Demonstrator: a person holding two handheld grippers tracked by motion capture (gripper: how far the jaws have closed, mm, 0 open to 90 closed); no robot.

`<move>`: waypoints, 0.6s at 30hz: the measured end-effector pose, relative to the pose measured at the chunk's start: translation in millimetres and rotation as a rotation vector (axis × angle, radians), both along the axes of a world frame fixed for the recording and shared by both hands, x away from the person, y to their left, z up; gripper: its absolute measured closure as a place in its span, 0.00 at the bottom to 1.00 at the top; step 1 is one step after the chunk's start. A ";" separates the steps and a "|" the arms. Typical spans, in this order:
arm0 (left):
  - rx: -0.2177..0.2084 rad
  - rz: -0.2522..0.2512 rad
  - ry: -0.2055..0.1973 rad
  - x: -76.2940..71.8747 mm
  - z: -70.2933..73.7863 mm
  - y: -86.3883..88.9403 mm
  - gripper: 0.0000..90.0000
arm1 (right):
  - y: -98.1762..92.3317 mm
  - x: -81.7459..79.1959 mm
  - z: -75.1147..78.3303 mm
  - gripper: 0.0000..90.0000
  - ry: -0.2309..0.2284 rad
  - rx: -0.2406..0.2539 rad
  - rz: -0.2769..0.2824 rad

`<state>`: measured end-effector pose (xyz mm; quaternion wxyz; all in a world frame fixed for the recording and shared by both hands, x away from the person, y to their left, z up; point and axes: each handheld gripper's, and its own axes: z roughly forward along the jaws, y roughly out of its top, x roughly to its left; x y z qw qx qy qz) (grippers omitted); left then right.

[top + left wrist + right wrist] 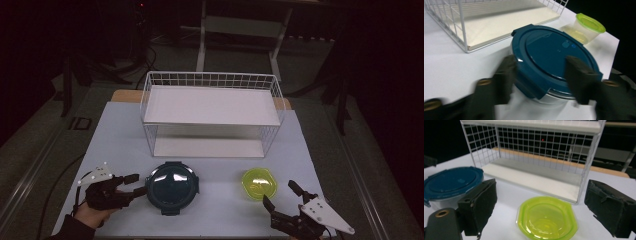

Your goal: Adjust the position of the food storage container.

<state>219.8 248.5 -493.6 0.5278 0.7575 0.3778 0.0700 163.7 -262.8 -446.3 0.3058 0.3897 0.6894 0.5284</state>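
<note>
On the white bench [125, 145], going left to right, the left tongs [138, 184] come first. They point toward three o'clock in the high view, straight at the round clear tub with the dark teal clip-on lid [172, 186], which sits just beside them at the front left of the bench. In the left gripper view the jaws stand apart with the teal-lidded tub [549, 62] between them, one jaw by the near clip tab, the other over the lid's right rim; whether the pads press on it is too blurred to tell, though they look open around it.

Behind, at twelve o'clock from the tub, stands the white wire two-tier shelf rack [212, 112].

Further right sits the small clear cup with the lime-green lid [260, 183], well apart from the tub. The right tongs [280, 196] lie at about five o'clock from it, open and empty, pointing toward eleven o'clock; the green-lidded cup [546, 218] sits ahead between the spread jaws, untouched. Each container has its own hand nearest, so the left hand looks set to close on the tub first.
</note>
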 end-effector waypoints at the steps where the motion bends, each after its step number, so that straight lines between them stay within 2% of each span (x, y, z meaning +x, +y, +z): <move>1: -0.010 -0.011 0.000 -0.3 0.5 -0.1 0.32 | 1.7 0.6 -0.8 0.12 0.004 -0.008 -0.003; 2: -0.007 -0.006 0.000 -0.3 1.0 -0.2 0.22 | 3.8 0.9 -1.6 0.12 0.010 -0.017 -0.003; 5: -0.012 0.016 -0.001 0.4 2.6 1.5 0.14 | 7.6 1.0 -2.9 0.12 0.013 -0.019 -0.001; 8: -0.037 0.050 0.003 2.5 3.6 4.6 0.01 | 11.2 1.2 -3.5 0.12 0.024 -0.003 -0.003; 11: -0.044 0.074 0.006 5.2 4.3 6.7 0.01 | 16.2 1.6 -3.6 0.12 0.038 -0.006 0.021; 15: -0.040 0.060 0.012 6.6 6.1 6.2 0.01 | 24.7 3.2 -3.0 0.12 0.047 -0.021 0.044; 18: -0.045 0.050 0.023 7.8 8.7 6.0 0.01 | 30.7 4.7 -1.7 0.12 0.037 -0.039 0.046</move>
